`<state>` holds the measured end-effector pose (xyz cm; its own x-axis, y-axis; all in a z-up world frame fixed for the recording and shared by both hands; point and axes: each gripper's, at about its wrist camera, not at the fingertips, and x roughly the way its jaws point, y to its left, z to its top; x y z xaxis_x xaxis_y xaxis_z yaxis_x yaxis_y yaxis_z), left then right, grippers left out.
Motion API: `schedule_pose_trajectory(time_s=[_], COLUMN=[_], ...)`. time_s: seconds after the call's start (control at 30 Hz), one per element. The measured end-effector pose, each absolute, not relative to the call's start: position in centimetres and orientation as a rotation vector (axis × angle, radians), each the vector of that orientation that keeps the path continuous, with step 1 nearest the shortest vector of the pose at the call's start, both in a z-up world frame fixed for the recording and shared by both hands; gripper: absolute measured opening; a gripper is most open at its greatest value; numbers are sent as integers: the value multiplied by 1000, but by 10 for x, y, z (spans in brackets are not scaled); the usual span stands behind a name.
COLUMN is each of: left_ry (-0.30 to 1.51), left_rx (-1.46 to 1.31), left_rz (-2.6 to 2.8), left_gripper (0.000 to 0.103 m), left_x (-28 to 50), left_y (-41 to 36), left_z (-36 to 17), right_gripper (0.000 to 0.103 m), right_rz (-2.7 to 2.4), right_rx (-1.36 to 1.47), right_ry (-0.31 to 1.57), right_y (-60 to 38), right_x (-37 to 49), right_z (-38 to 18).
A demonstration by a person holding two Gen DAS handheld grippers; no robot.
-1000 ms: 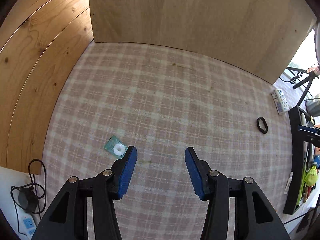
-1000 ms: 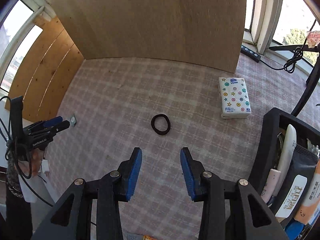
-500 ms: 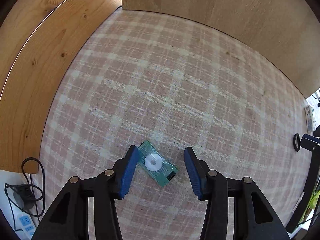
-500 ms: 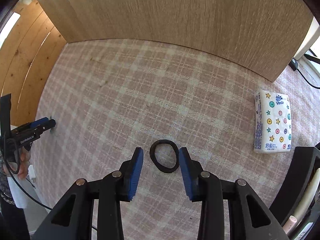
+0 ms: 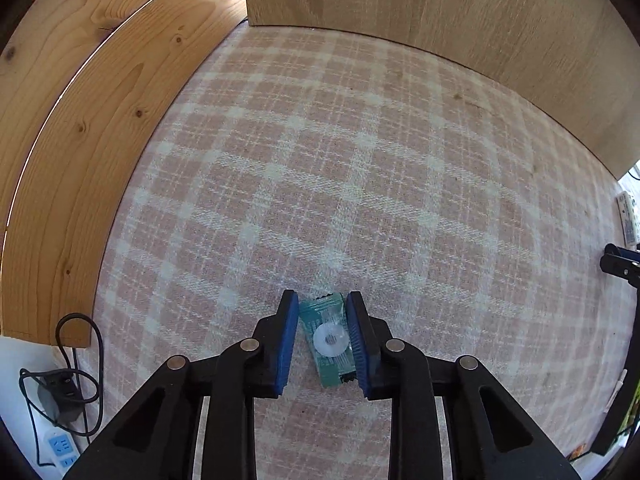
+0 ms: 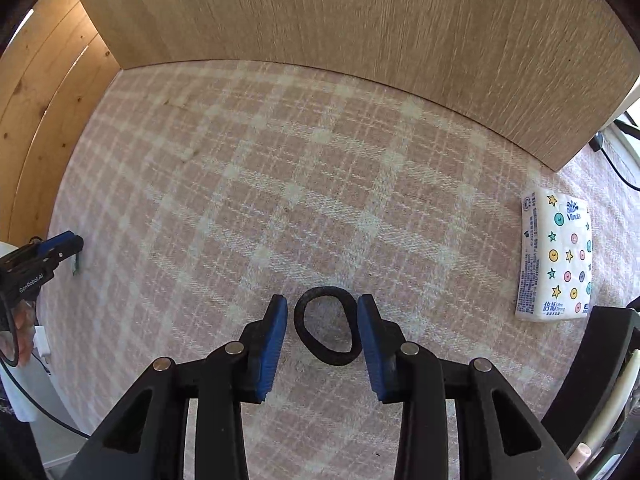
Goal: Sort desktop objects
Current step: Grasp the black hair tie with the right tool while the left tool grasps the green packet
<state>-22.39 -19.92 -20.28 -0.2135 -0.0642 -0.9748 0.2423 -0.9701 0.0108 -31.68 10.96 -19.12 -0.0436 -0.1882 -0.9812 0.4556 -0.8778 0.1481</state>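
A small green packet (image 5: 326, 340) with a white ring inside lies on the plaid tablecloth (image 5: 360, 184). My left gripper (image 5: 322, 300) points down over it, its jaws closing, and both blue pads touch the packet's long sides. In the right wrist view a black hair tie (image 6: 332, 357) lies flat on the cloth between the pads of my right gripper (image 6: 323, 304). The right pad is at the tie's edge and a small gap stays on the left. At the far left of that view the left gripper (image 6: 60, 246) appears low over the cloth.
Upright wooden boards (image 6: 360, 40) wall the cloth at the back and left. A tissue pack (image 6: 554, 258) lies at the right, beside a black organiser (image 6: 588, 368) with several items in it. A power strip with cables (image 5: 60, 446) sits past the cloth's left edge.
Both grippers came down toward the cloth. The left jaws narrowed around the green packet, which turned to lie along them. The right jaws narrowed slightly around the hair tie.
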Motion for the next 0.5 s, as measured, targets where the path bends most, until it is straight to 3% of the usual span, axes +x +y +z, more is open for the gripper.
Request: schedule_pose_trajectory(time_s=[0.1, 0.23, 0.5], left_ry=[223, 237, 306], left_rx=[1830, 1824, 1804], left_rz=[-2306, -2314, -2359], left_gripper=[25, 25, 25], left_x=[-218, -208, -183], left_y=[-198, -198, -187], left_z=[-202, -201, -181], right_gripper=[25, 5, 5], right_rz=[-1985, -1998, -1994], right_rx=[1792, 1789, 1778], right_ry=[333, 361, 194], right_y=[110, 120, 155], right_x=[-314, -311, -292], right_z=[-191, -191, -176])
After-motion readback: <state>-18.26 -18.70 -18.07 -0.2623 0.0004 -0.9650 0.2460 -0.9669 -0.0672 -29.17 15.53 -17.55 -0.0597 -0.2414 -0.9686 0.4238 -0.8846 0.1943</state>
